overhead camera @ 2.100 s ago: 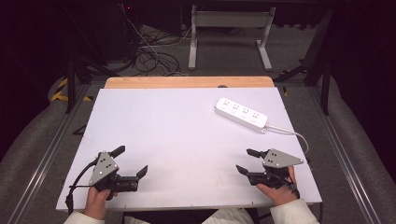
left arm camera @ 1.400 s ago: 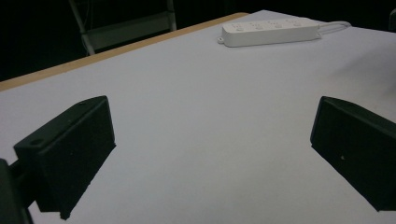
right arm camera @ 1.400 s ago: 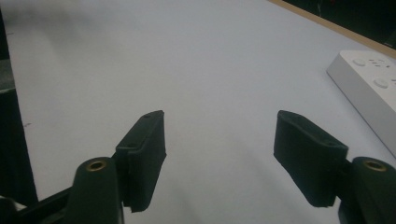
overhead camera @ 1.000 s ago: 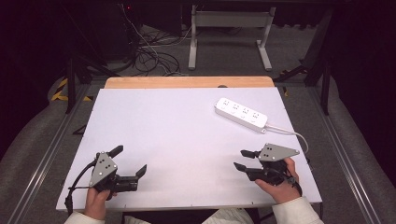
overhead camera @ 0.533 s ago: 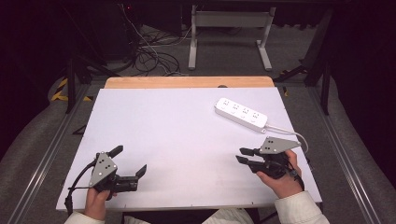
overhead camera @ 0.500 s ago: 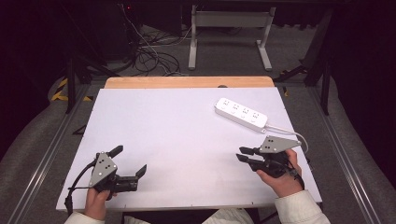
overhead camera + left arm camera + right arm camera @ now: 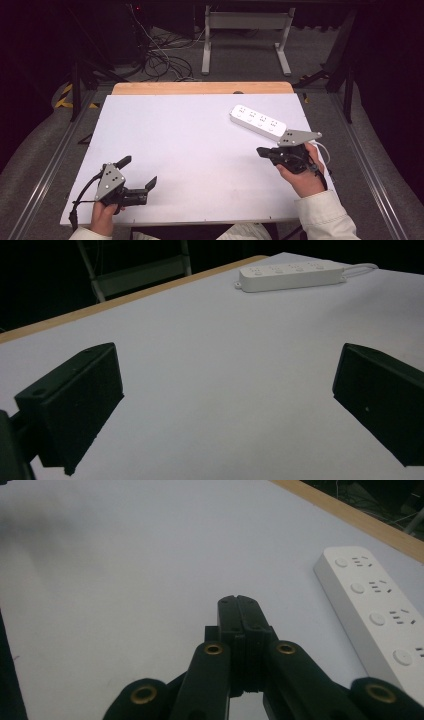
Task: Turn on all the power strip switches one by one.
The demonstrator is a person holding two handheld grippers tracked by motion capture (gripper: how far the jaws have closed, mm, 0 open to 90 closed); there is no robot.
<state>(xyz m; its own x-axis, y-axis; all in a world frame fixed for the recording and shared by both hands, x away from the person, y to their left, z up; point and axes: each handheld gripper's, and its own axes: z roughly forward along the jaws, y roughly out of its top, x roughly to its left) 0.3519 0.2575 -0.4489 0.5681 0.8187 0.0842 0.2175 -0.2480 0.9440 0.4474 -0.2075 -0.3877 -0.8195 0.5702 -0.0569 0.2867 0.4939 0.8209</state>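
— High view first: the right gripper (image 7: 264, 151) sits at the right of the frame, just below the white power strip (image 7: 258, 121), and its jaws have just been closing; they now meet with nothing between them. Why shut them on air?

— My guess is it's meant to poke rather than pinch. In the right gripper view the two black jaws are pressed flat together, pointing toward the upper middle of the frame, and the strip runs down the right edge, near but apart from them. A closed tip would suit pressing one of its round switches.

— And the other hand?

— The left gripper (image 7: 137, 172) rests at the lower left of the white table (image 7: 190, 150), jaws spread wide and empty. In the left gripper view the strip lies far off at the upper right, so I'd say that hand is simply parked out of the way.
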